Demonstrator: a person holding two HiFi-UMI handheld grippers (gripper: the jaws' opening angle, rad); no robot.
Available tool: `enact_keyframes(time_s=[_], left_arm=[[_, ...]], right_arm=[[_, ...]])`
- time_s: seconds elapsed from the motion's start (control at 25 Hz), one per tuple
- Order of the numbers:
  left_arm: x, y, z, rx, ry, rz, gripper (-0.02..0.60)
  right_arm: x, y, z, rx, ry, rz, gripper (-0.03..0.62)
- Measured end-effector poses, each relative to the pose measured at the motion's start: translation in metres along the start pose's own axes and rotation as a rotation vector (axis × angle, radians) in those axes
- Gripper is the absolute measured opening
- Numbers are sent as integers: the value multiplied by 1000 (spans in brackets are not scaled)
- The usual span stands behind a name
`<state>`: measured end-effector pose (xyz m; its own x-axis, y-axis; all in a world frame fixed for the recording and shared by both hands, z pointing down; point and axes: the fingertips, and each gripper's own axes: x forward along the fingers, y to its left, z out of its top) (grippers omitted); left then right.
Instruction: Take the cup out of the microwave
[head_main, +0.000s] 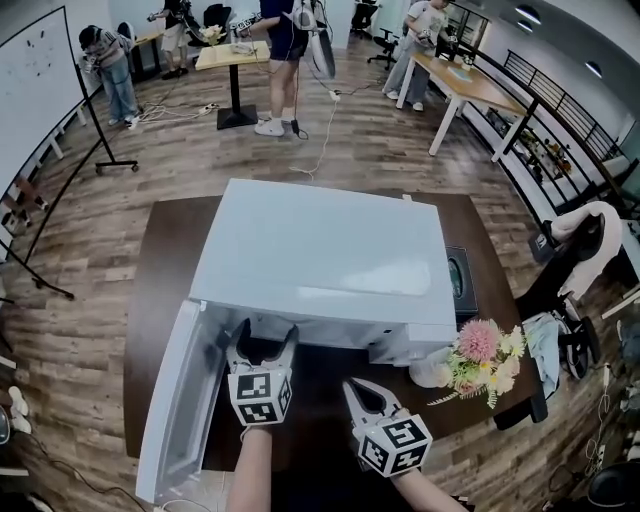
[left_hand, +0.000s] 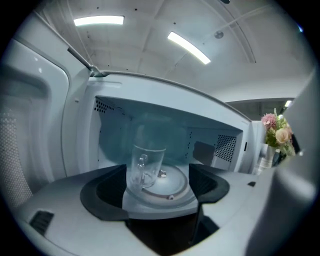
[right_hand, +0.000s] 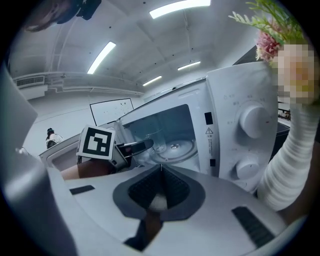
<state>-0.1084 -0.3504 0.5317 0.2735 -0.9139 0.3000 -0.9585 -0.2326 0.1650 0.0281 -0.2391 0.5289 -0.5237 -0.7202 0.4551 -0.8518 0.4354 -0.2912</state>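
A clear glass cup (left_hand: 145, 165) with a handle stands upright on the turntable (left_hand: 172, 187) inside the white microwave (head_main: 320, 260). The microwave's roof hides the cup in the head view. My left gripper (left_hand: 157, 171) is open at the mouth of the cavity, with the cup just ahead of its jaws and nearer the left one, untouched. In the head view the left gripper (head_main: 266, 331) reaches under the microwave's front edge. My right gripper (head_main: 352, 386) hangs shut and empty in front of the microwave. The right gripper view shows the left gripper (right_hand: 134, 146) pointing at the cup (right_hand: 152, 139).
The microwave door (head_main: 175, 400) swings open to the left, beside my left arm. A white vase of flowers (head_main: 470, 360) stands close to the microwave's right front corner. A dark box (head_main: 457, 275) lies behind it on the table (head_main: 160, 260). People stand far off.
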Motion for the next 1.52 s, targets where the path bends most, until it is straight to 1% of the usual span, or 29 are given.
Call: enact_keyframes(time_s=[0.28,0.72,1.0,1.28,1.52], left_arm=[[28,10,2,39,23,20,370],[62,18,-4,59,43,28,370],[80,25,-4,79,54,62,370],[94,27,11,123,43,111,370],[103,28,7,135,33,117,370]], right_arm=[[4,-5,0,-4,18,-7,-6],[9,-12,-4,-13,50,-12,-6],[11,-17,-5,-13,63,-17,-6],[15,-18,-5,-4,75,-13,-5],[15,-22,-8,-4,86,-20,-6]])
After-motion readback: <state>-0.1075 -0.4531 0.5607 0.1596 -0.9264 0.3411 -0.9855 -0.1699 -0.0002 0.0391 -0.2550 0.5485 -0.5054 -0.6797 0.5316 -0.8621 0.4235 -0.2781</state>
